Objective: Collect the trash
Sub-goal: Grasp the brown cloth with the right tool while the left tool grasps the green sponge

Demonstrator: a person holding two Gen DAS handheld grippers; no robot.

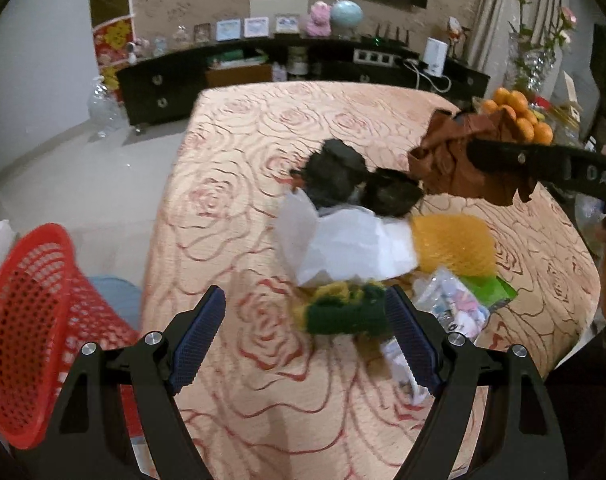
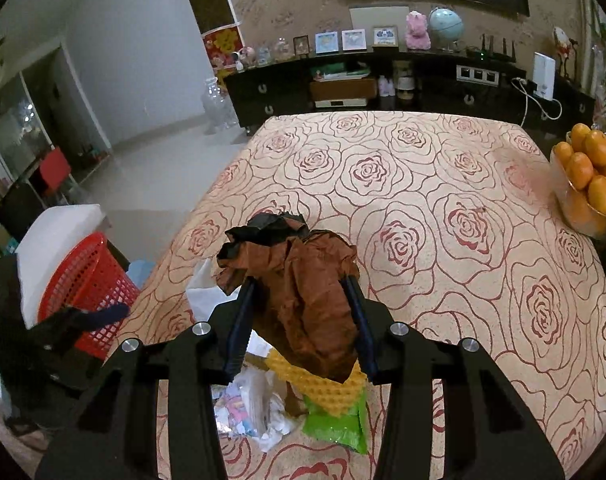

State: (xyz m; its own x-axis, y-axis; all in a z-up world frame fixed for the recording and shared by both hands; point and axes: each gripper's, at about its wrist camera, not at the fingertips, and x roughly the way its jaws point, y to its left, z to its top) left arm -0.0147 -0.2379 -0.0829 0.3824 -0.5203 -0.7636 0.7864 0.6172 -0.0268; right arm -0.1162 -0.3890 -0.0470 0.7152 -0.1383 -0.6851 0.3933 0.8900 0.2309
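Above the table (image 2: 443,208), the right claw (image 2: 303,300) grips brown crumpled paper (image 2: 303,292); the left claw (image 1: 303,320) hangs wide.

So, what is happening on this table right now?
A person is clearing trash from the table with two handheld grippers. The right gripper holds a crumpled brown wrapper between its fingers, lifted above the pile. The left gripper is open, its fingers on either side of a green and yellow piece. A red basket stands beside the table.
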